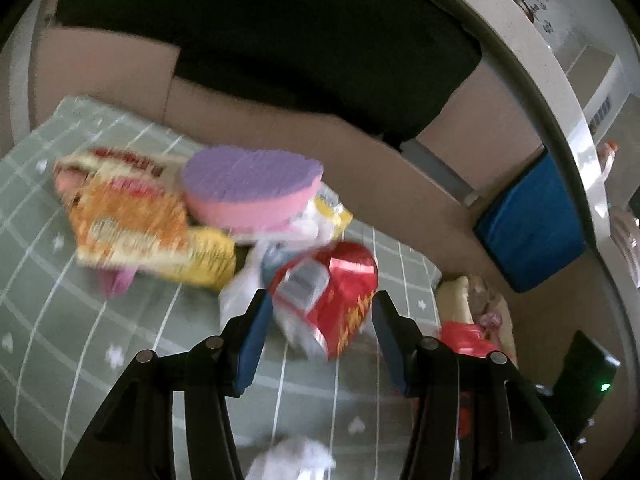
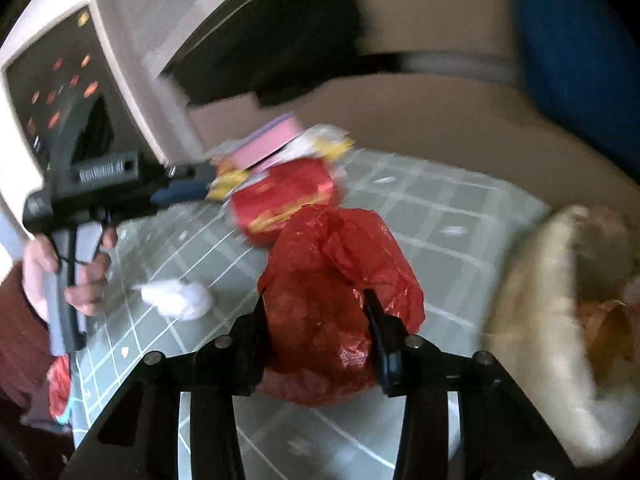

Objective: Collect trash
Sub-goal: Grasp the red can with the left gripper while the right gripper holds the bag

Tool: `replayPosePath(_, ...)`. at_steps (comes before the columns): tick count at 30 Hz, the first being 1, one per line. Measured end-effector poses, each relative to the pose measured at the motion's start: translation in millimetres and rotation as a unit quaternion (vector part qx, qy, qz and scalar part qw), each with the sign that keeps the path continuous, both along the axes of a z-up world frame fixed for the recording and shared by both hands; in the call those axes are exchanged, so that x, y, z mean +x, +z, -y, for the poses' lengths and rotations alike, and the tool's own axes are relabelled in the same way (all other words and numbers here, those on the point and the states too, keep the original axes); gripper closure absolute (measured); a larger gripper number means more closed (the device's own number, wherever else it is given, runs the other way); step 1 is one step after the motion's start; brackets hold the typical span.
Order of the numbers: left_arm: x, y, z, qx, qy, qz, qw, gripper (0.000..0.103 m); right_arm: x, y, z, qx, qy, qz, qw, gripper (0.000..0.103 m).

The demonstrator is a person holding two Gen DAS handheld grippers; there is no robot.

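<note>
Left gripper [image 1: 318, 308] — jaws spread — brackets a red snack packet [image 1: 332, 296]; right gripper [image 2: 316, 308] clamps a crumpled red plastic bag [image 2: 336, 280] over the checked green mat [image 2: 440, 208].

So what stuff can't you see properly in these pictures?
- Yellow snack packet, left wrist view: motion blur smears its print.
- Red plastic bag, right wrist view: its contents are hidden, and the right gripper covers its sides.
- White tissue, left wrist view: cut off by the bottom edge.
</note>
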State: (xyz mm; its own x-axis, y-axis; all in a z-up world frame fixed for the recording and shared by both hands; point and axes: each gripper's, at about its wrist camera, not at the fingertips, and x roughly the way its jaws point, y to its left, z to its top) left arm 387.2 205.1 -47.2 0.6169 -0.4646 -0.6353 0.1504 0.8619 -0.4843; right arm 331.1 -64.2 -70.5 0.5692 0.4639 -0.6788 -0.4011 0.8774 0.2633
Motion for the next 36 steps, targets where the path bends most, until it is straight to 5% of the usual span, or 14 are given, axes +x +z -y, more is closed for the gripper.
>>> replayPosePath(4, 30.9, -2.0, 14.3, 0.055, -0.002, 0.013, 0.9984, 0.051, -5.7, 12.2, 45.5, 0.018, -0.053, 0.006, 0.998, 0.064)
replayPosePath(11, 46.4, -32.9, 31.2, 0.053, -0.075, -0.065, 0.9937, 0.051, -16.7, 10.7, 77.4, 0.032, -0.067, 0.003, 0.997, 0.063)
replayPosePath(15, 32.0, -35.0, 55.2, 0.076, -0.121, -0.066, 0.9875, 0.050, -17.4, 8.9, 85.7, 0.025, -0.076, 0.009, 0.997, 0.063)
replayPosePath(23, 48.3, -39.9, 76.8, 0.068, -0.054, -0.096, 0.9916, 0.051, -25.3, 9.6, 92.7, 0.025, -0.083, 0.019, 0.996, 0.063)
replayPosePath(29, 1.6, -4.8, 85.3, 0.117, -0.015, -0.018, 0.9928, 0.051, -32.9, 7.6, 89.3, 0.011, -0.074, 0.016, 0.997, 0.063)
replayPosePath(36, -60.4, 36.7, 101.8, 0.127, 0.030, 0.069, 0.9890, 0.051, -43.7, 33.1, 76.3, -0.007, -0.065, 0.052, 0.996, 0.063)
